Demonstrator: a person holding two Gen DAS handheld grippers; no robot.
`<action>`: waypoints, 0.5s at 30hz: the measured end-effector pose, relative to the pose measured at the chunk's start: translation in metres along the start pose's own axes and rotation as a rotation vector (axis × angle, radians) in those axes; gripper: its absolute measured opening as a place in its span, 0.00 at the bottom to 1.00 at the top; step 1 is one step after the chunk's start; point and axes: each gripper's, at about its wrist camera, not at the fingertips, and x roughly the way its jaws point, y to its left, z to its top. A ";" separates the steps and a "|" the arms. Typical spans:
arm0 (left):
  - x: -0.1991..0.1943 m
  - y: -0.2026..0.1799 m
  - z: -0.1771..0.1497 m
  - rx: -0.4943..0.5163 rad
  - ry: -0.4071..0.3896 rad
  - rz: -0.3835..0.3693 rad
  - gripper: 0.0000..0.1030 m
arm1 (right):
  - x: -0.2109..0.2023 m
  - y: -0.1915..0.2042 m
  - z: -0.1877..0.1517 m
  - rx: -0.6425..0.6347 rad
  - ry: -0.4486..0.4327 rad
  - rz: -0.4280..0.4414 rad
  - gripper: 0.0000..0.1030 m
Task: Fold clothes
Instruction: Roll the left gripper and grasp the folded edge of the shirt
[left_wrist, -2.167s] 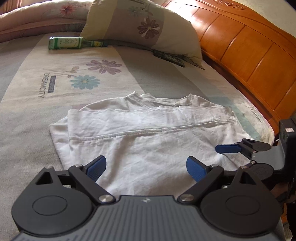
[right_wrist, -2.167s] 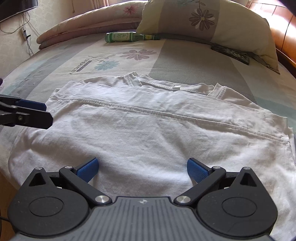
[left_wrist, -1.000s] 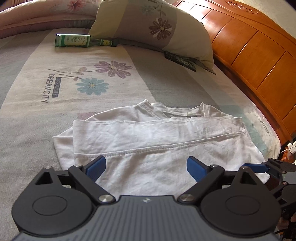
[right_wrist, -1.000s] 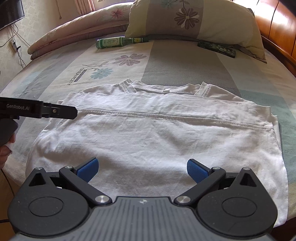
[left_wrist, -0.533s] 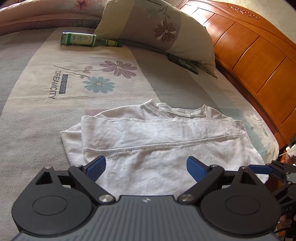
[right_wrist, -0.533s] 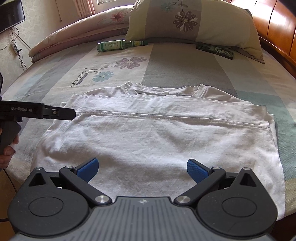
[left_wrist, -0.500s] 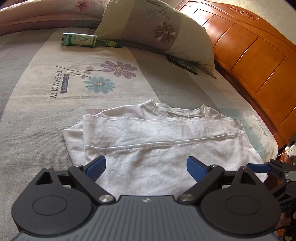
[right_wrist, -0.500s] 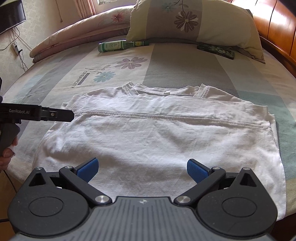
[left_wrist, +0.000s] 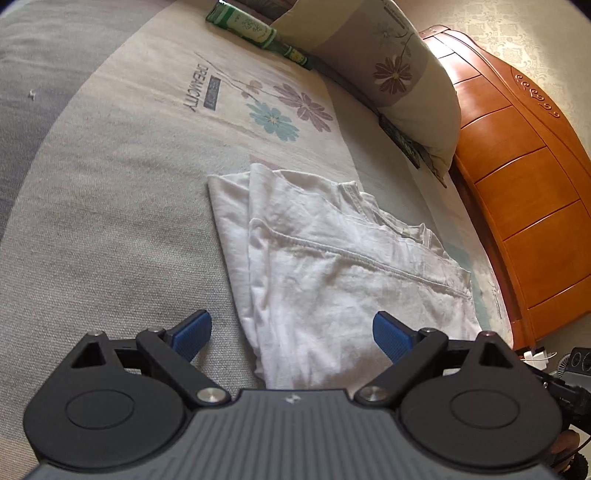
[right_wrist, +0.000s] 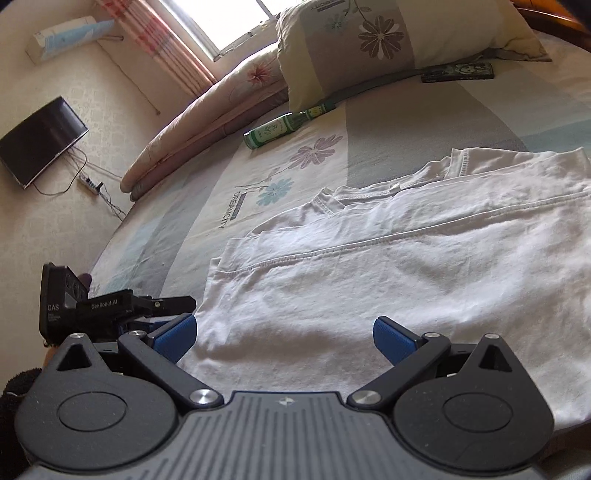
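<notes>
White cotton T-shirt (left_wrist: 332, 280) folded on the bed.
It lies flat at frame centre, hem doubled up over the chest, stitched seam showing, neckline toward the upper right.

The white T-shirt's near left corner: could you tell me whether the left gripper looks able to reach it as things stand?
Probably yes. The left gripper is open, with the white T-shirt lying flat on the bed just ahead of its fingers, and nothing lies between them.
</notes>
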 end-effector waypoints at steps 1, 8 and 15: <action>0.001 0.001 0.001 -0.007 0.001 -0.013 0.93 | 0.000 -0.001 0.000 0.021 -0.007 0.001 1.00; 0.019 0.008 0.019 -0.045 0.003 -0.108 0.95 | 0.002 -0.009 -0.001 0.061 0.016 0.002 1.00; 0.030 0.032 0.029 -0.203 -0.011 -0.272 0.95 | -0.001 0.000 0.000 0.014 0.016 -0.002 1.00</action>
